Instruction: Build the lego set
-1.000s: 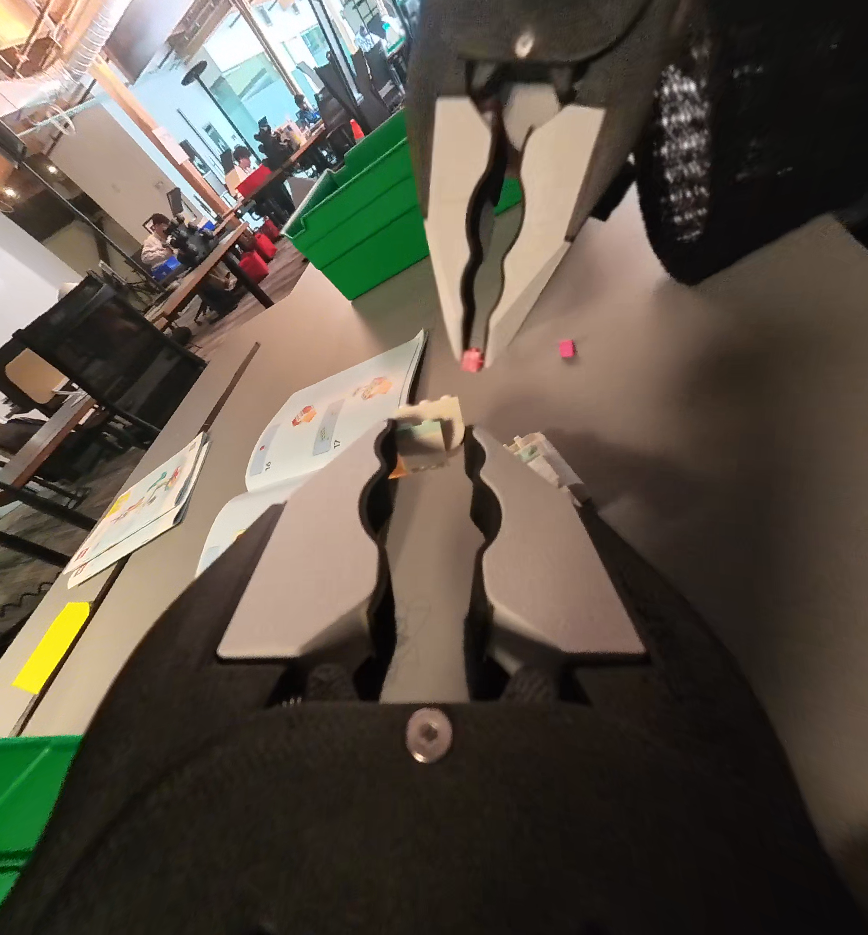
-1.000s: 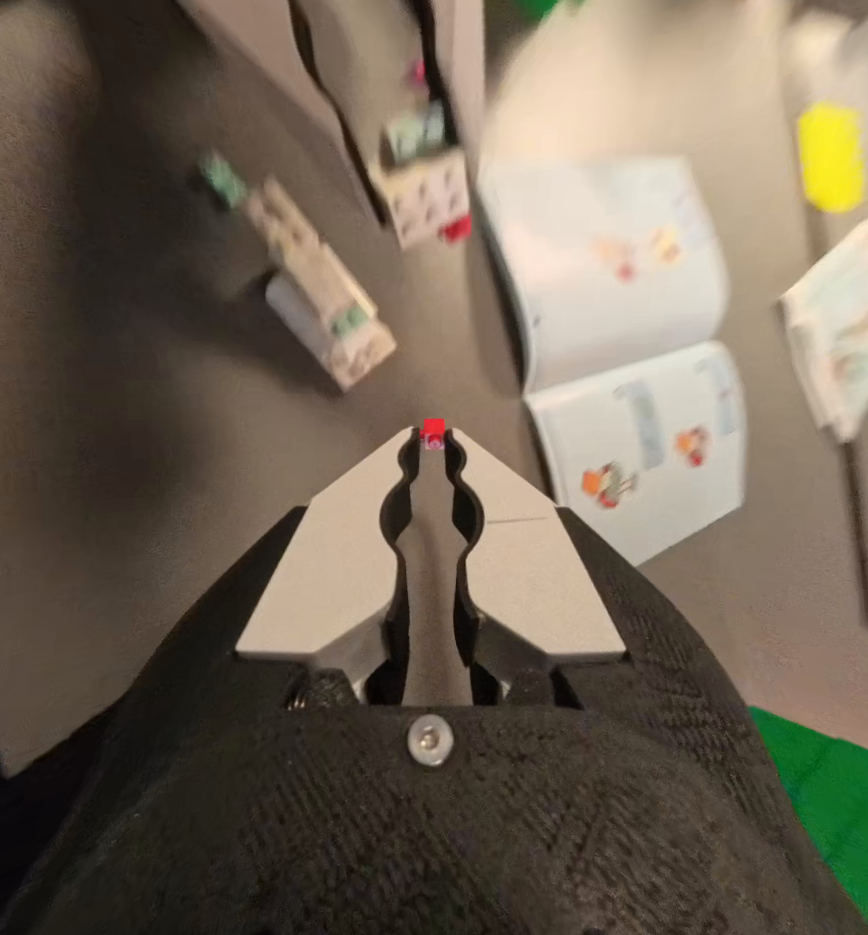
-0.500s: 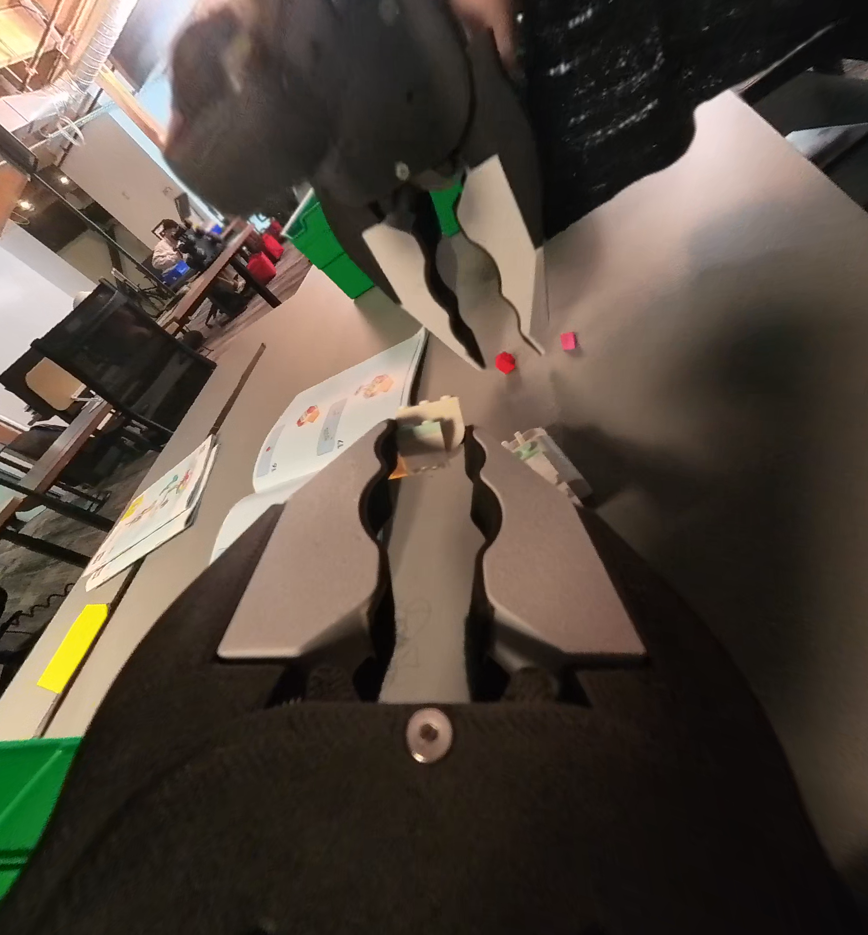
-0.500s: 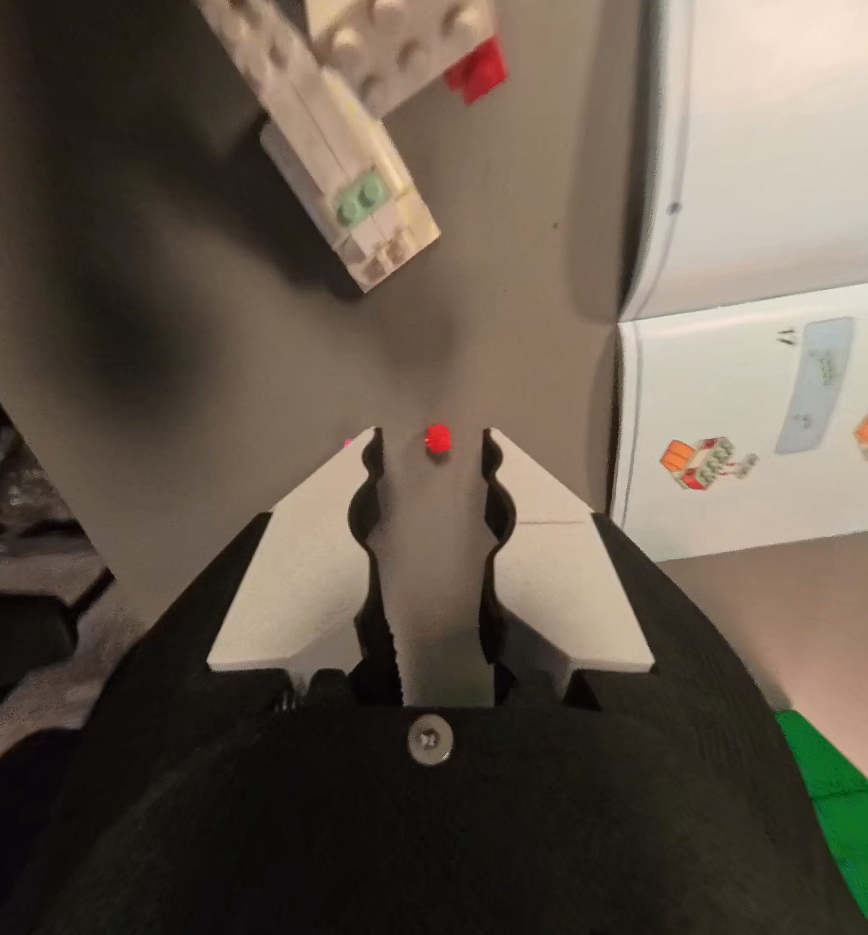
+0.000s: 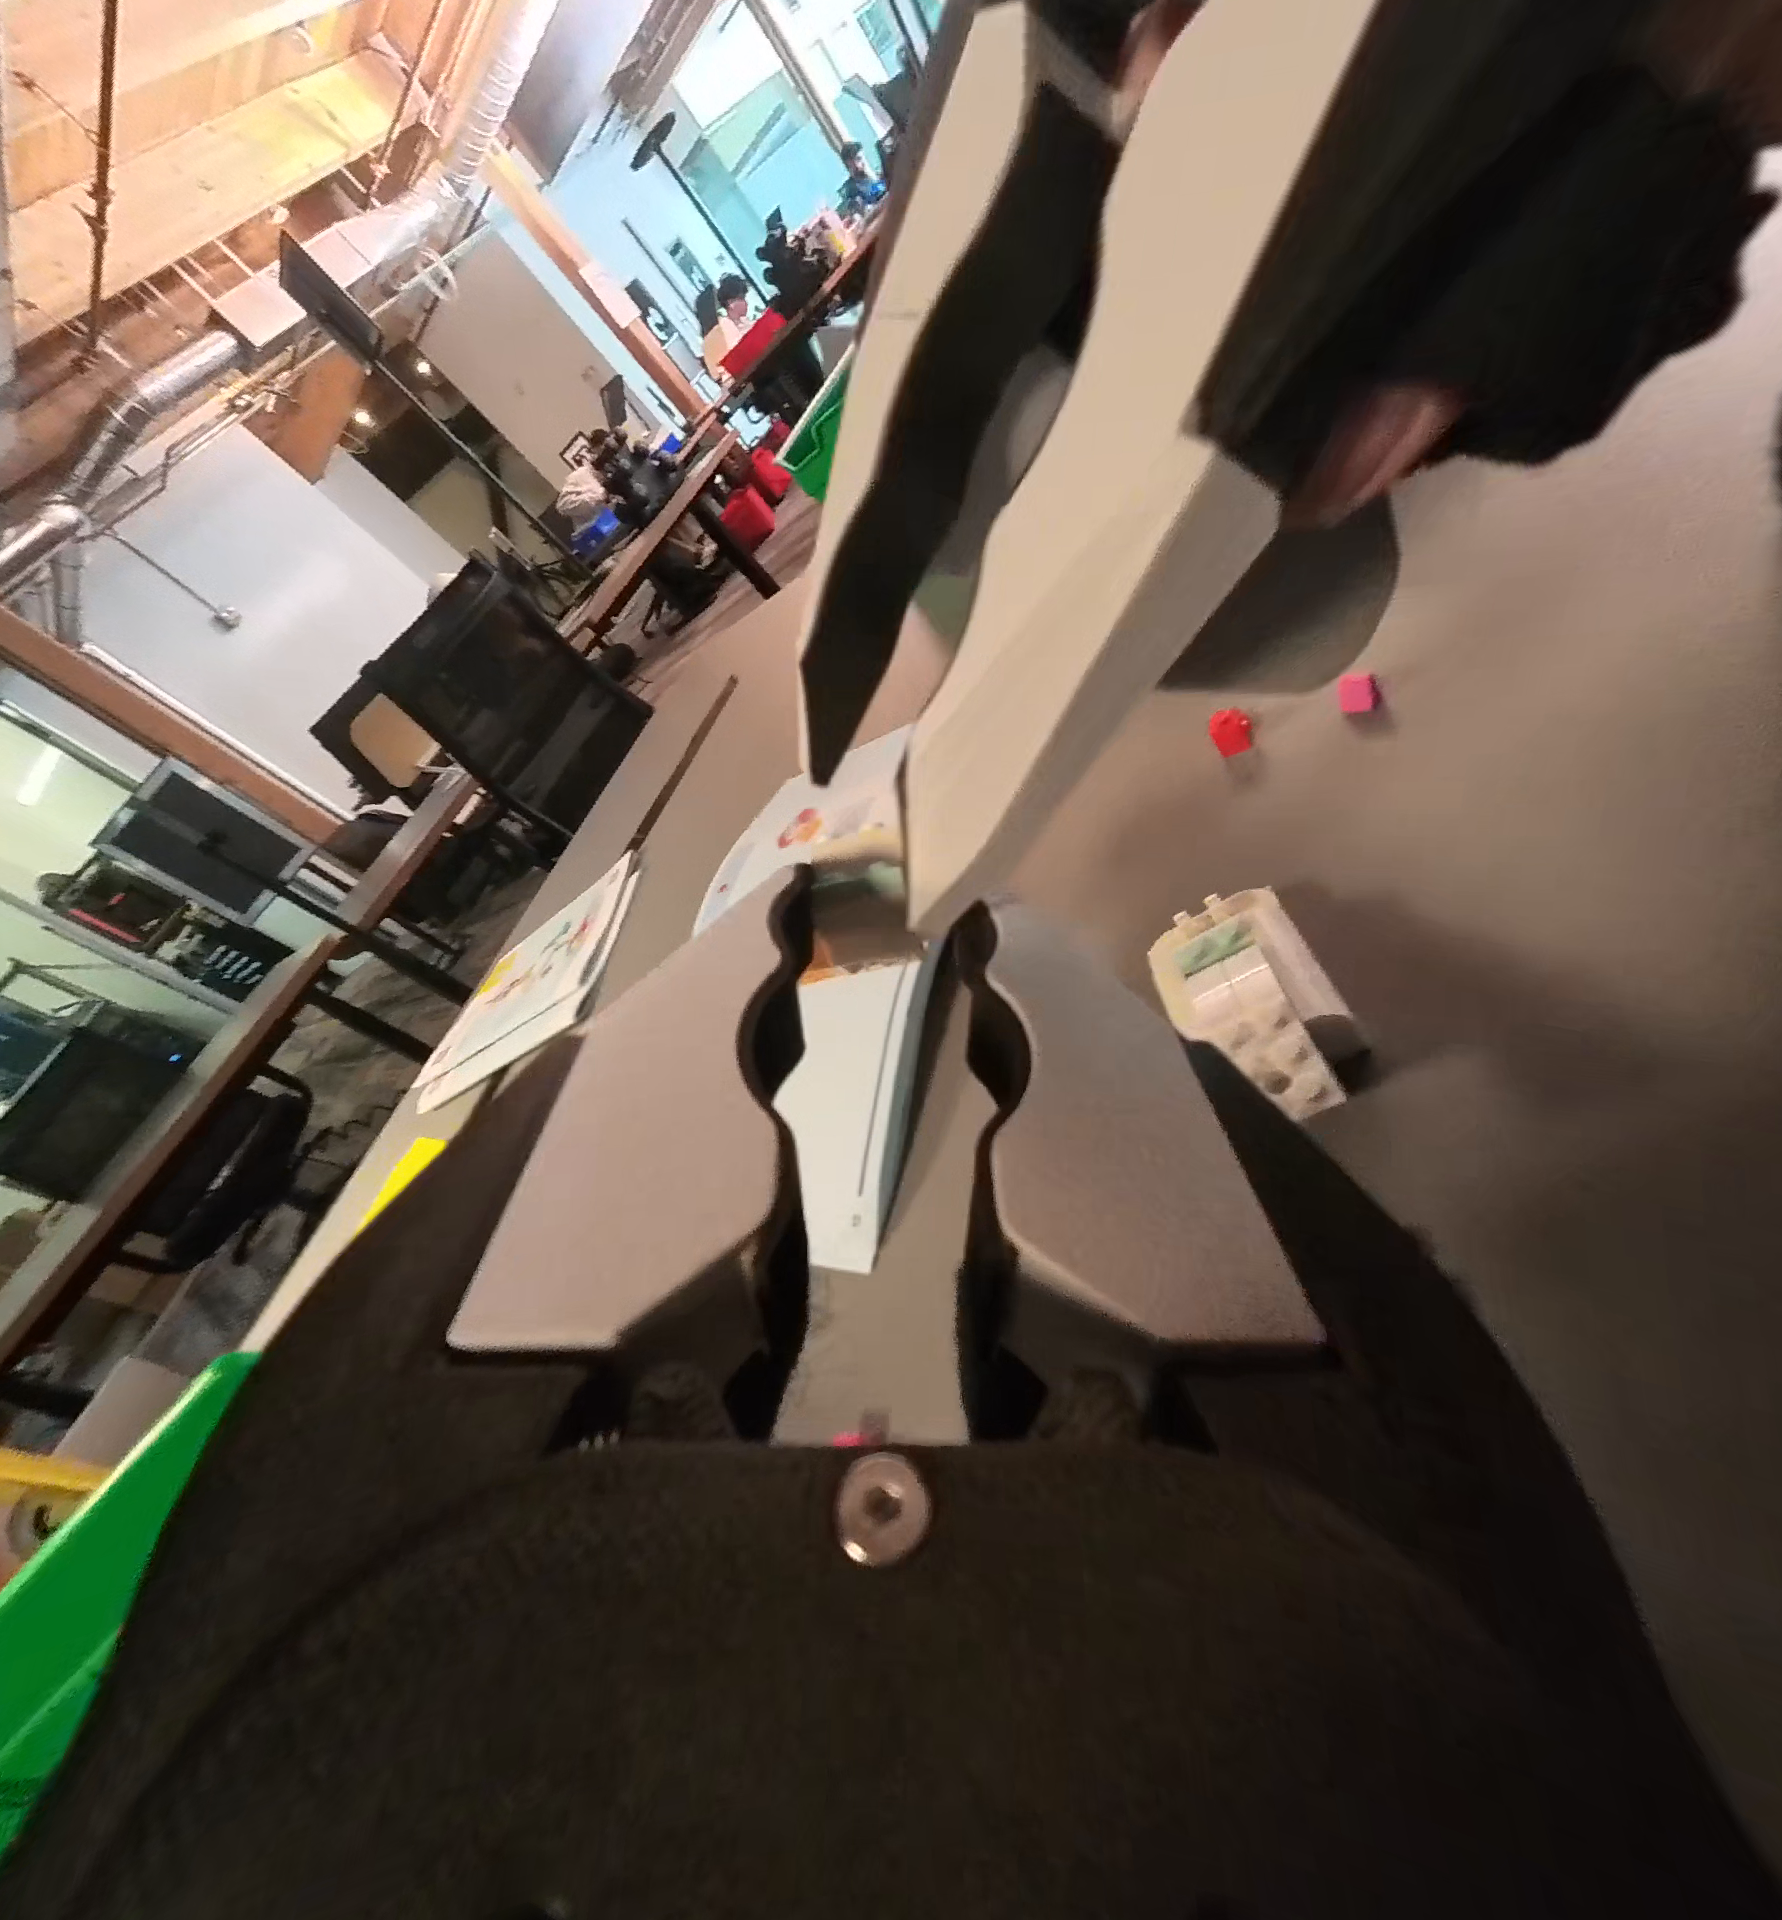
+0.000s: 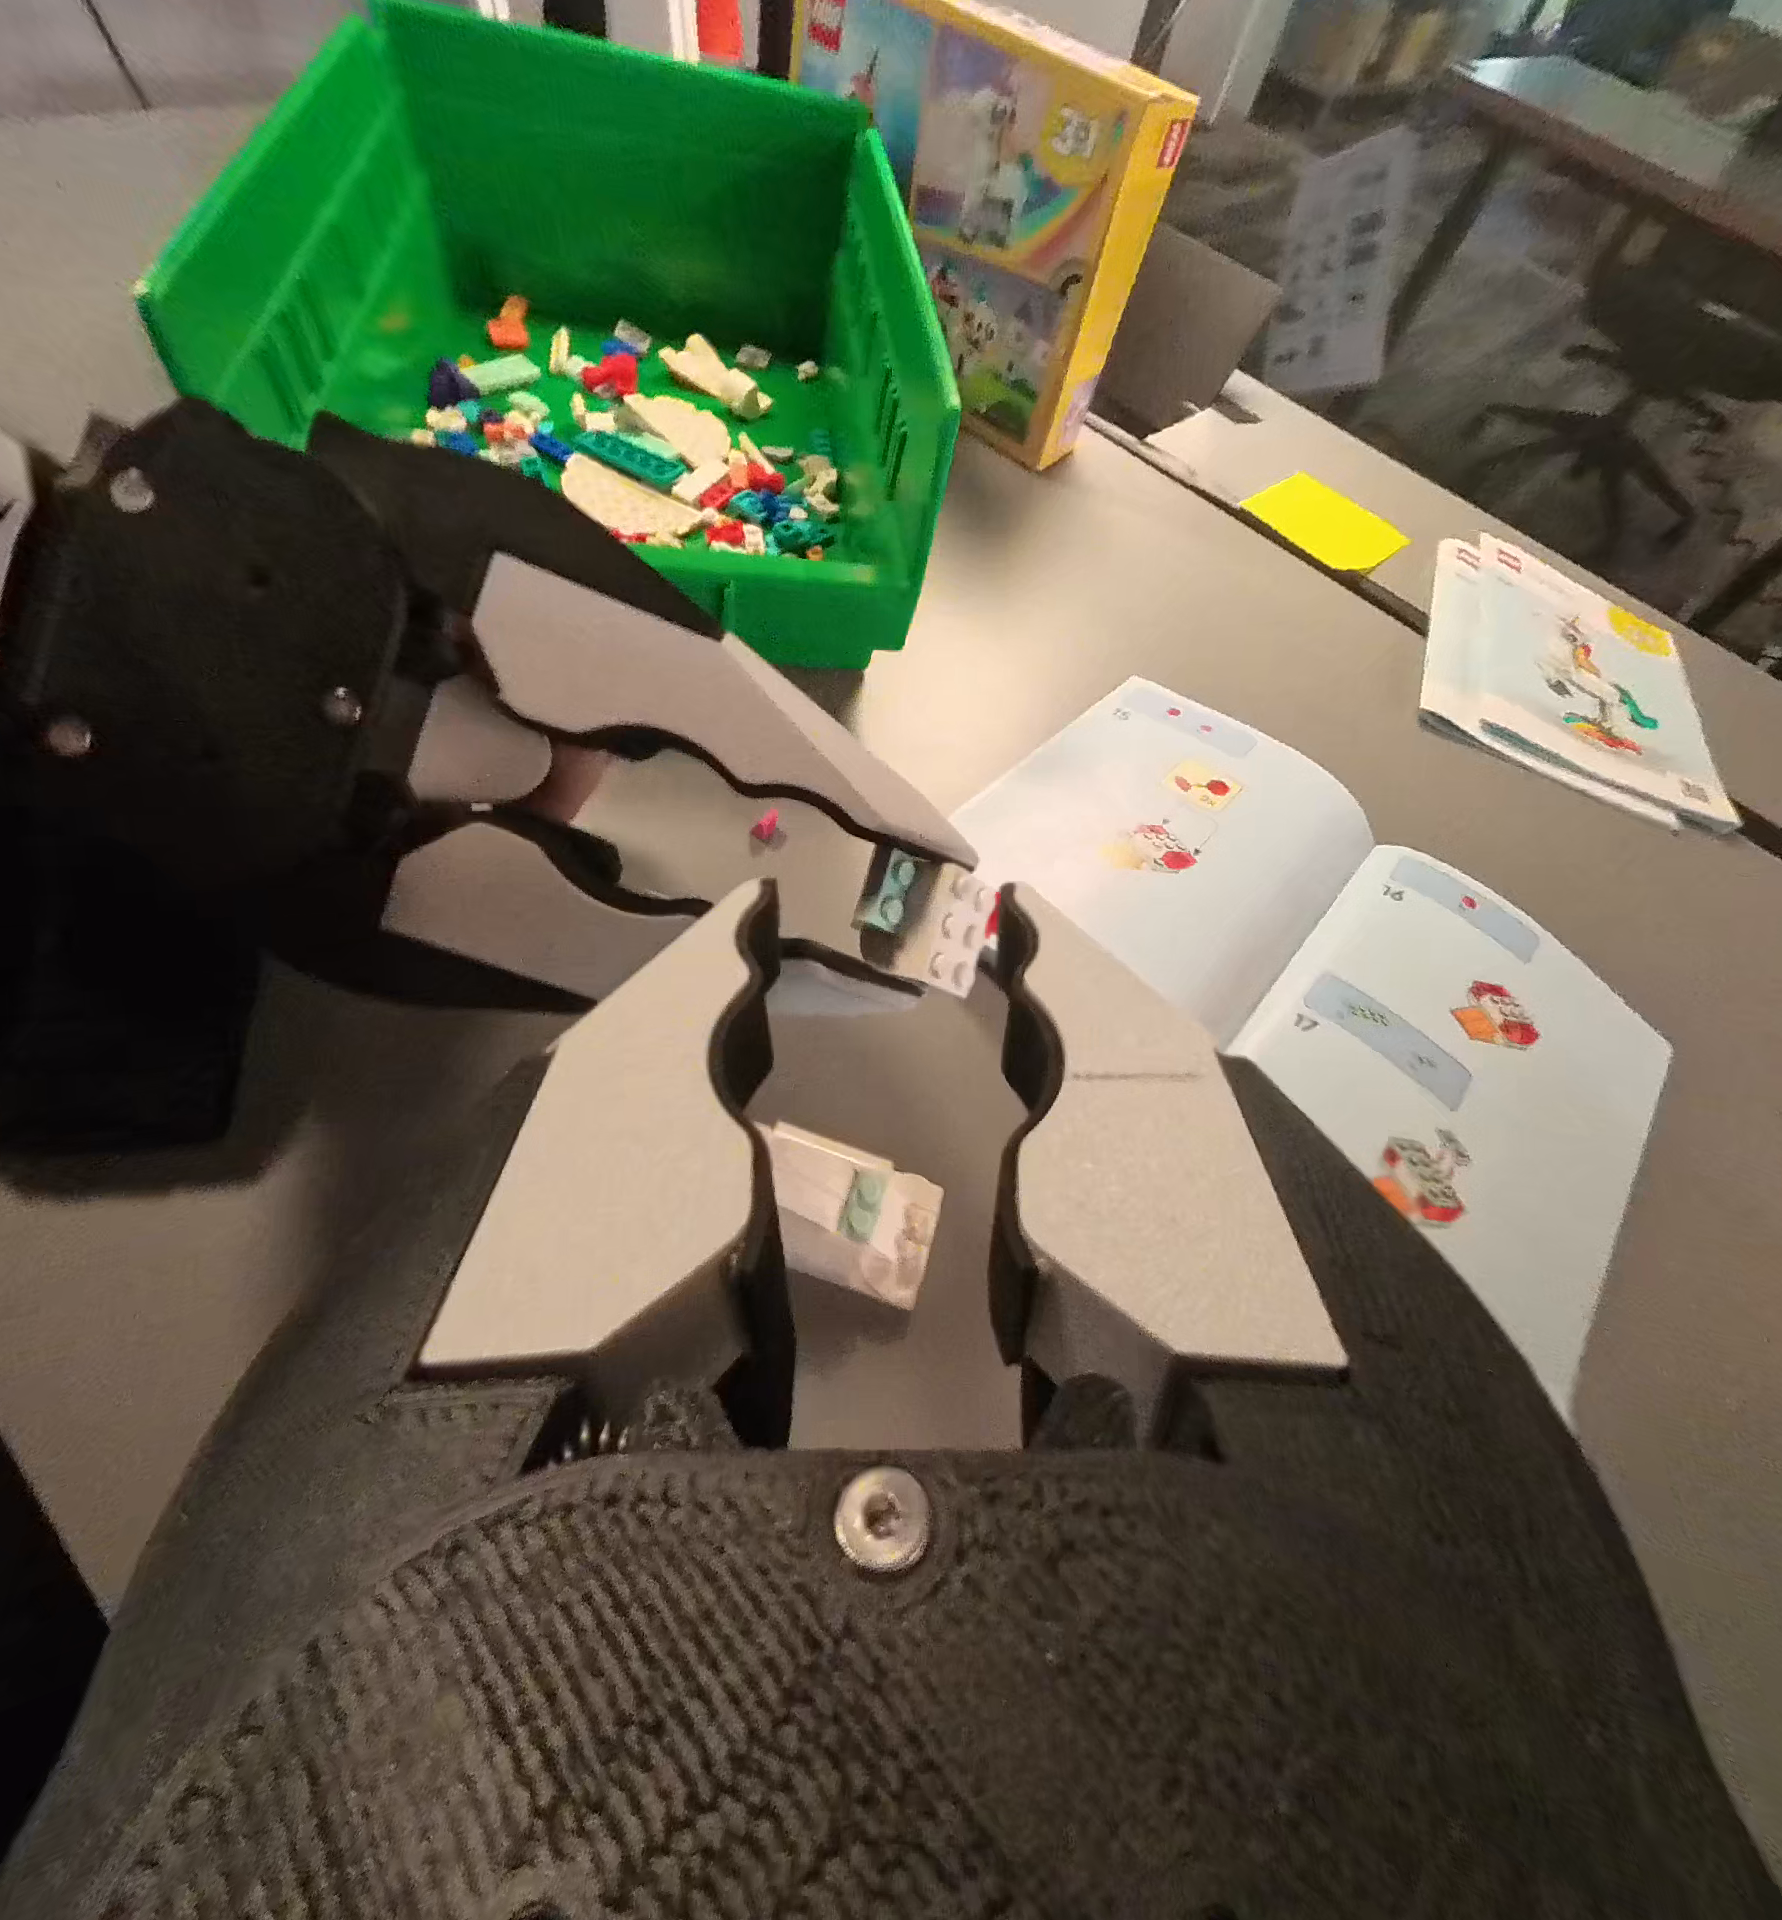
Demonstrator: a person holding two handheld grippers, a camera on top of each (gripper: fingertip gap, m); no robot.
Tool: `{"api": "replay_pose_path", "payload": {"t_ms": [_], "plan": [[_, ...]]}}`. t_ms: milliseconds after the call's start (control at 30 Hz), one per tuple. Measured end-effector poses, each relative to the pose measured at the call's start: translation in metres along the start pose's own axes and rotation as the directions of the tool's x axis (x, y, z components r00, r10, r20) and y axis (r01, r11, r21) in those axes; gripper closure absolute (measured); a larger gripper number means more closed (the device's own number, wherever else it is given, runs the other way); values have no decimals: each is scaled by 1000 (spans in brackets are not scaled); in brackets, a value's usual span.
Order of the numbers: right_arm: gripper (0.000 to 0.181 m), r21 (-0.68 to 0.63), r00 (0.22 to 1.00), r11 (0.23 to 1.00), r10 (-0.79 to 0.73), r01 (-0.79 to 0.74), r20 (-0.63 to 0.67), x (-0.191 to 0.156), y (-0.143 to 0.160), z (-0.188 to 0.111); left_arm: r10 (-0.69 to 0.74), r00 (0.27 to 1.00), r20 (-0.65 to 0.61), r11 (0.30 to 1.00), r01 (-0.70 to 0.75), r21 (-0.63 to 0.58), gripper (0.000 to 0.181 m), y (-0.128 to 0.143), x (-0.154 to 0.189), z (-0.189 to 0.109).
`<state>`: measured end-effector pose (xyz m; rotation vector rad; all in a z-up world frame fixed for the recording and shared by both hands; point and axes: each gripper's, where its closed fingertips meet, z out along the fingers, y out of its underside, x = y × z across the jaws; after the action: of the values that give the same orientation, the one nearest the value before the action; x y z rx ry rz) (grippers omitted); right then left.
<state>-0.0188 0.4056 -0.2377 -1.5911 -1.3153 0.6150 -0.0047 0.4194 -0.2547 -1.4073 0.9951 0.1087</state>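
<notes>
Right wrist view: labelled left tool (image 6: 928, 883), yellow box (image 6: 1032, 208).

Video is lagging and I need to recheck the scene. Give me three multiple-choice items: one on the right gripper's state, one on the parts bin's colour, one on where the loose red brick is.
1. The right gripper, next to the white assembly that the left gripper holds, is: A) open B) fully shut C) shut on that assembly
2. The parts bin is: A) blue B) green C) yellow
3. The loose red brick lies: A) in the bin B) between the right gripper's fingers C) on the table near the pink brick

Answers:
1 A, its fingers stand wide apart.
2 B, its walls are green.
3 C, the left wrist view shows it on the grey tabletop.
</notes>
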Motion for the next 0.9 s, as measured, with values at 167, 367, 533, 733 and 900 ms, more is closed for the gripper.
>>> {"api": "replay_pose_path", "payload": {"t_ms": [167,367,533,733,900], "plan": [[141,-32,998,998,56,-57,-43,3,1,12,57,998,35,998,-56,-25,156,1,-2,0],[149,-73,993,997,-40,32,-112,8,4,16,149,983,110,989,-147,-24,156,-4,-8,-4],[150,43,994,994,-101,103,-52,2,-11,7,197,962,192,975,-212,60,156,-22,-13,-12],[150,244,954,923,-278,297,-108,13,-26,-19,166,949,270,954,-223,198,135,-44,-20,-26],[151,480,823,672,-503,565,-265,-1,-48,-62,97,964,246,944,-168,284,126,-52,-21,-32]]}}
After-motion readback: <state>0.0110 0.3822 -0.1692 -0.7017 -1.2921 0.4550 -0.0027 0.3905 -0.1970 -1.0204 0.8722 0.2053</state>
